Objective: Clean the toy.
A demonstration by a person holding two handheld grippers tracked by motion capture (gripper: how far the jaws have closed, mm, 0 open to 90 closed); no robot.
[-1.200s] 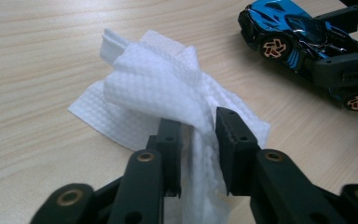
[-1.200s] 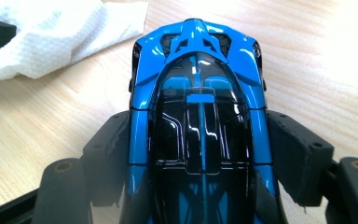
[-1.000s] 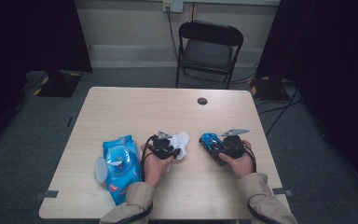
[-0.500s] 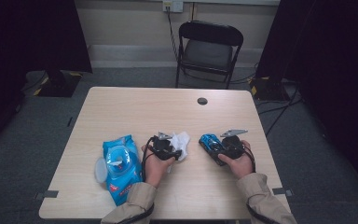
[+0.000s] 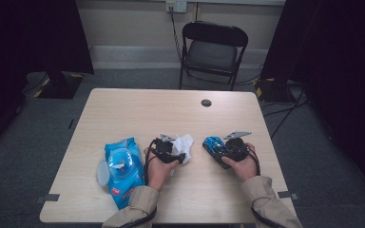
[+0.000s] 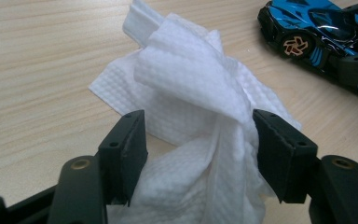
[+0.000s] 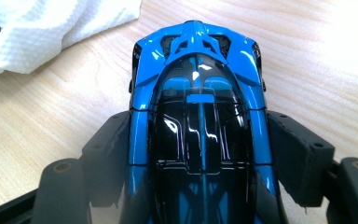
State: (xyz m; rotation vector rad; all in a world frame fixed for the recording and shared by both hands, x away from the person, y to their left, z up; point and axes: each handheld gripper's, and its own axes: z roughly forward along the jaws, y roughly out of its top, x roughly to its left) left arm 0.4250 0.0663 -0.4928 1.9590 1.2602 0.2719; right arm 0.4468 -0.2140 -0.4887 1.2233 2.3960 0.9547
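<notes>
- A blue pack of wet wipes (image 5: pixel 122 167) lies at the left of the table (image 5: pixel 138 109), near the front edge, its round lid flap swung open to the side and a wipe poking from the opening.
- Just right of it the left gripper (image 5: pixel 168 148) rests on the wood, with a crumpled white wipe (image 6: pixel 191 88) lying between its jaws.
- Its jaws have just been opening; in the left gripper view they stand apart, and the left pad (image 6: pixel 127 149) is clear of the cloth. The wipe brushes the right pad, yet nothing pinches it: it sits loose on the table.
- Further right, well apart from the wipe, the right gripper (image 7: pixel 200 158) holds a blue and black toy car (image 7: pixel 198 116). Both pads lie flat against the car's flanks, so the jaws are clamped on it, nose pointing away along the table.
- At the far middle of the table a small dark round hole (image 5: pixel 206 102) sits in the top; behind it stands a black folding chair (image 5: pixel 212 50).
- My reading: the work is wiping the toy car, and this is a regrip or a set-down of the wipe while the car is kept steady.
- If wiping goes on, the next move calls for closing the left jaws on a thick bunch of the cloth, not a single loose fold, then carrying it to the car's bodywork while the right gripper keeps its hold.
</notes>
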